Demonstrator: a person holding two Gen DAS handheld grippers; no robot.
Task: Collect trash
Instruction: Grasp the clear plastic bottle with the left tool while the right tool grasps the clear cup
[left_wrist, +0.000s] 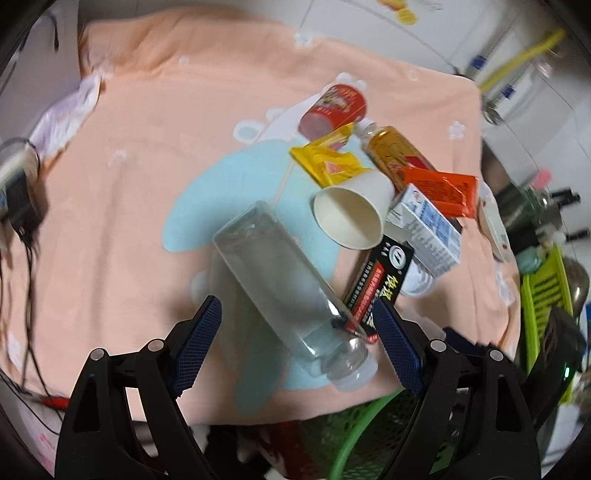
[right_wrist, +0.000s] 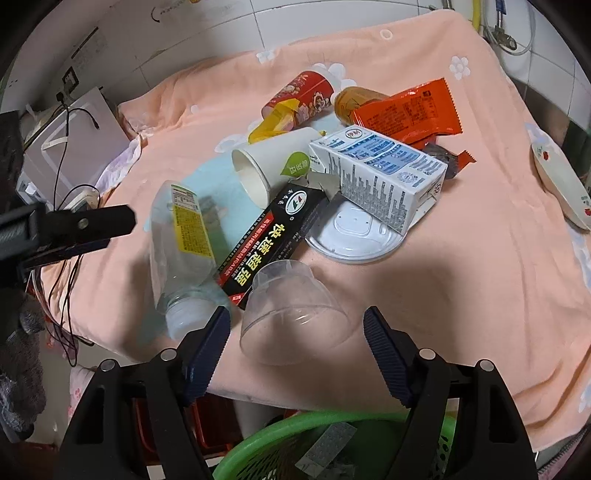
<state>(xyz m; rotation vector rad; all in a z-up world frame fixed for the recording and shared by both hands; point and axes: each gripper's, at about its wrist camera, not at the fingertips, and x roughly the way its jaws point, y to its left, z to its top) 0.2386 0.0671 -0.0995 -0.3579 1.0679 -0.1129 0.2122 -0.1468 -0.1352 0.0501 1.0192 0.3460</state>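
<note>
Clear bottle (left_wrist: 284, 291) lying flat — cap toward spread left gripper (left_wrist: 297, 325); right gripper (right_wrist: 297, 328) unclenched — holds nothing.

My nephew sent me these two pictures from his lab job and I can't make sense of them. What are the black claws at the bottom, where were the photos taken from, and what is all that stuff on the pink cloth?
The claws are two hand-held grippers; a person carries one in each hand, and each has a wide-angle camera looking along its fingers. One picture comes from the left gripper, the other from the right gripper. Both stand open and hold nothing.

On the pink cloth lies trash: a clear plastic bottle just ahead of the left gripper, a clear plastic cup on its side before the right one, a paper cup, a milk carton, a black box, a white lid, an orange wrapper and a red can. A green basket sits below the edge, likely for the trash.
</note>
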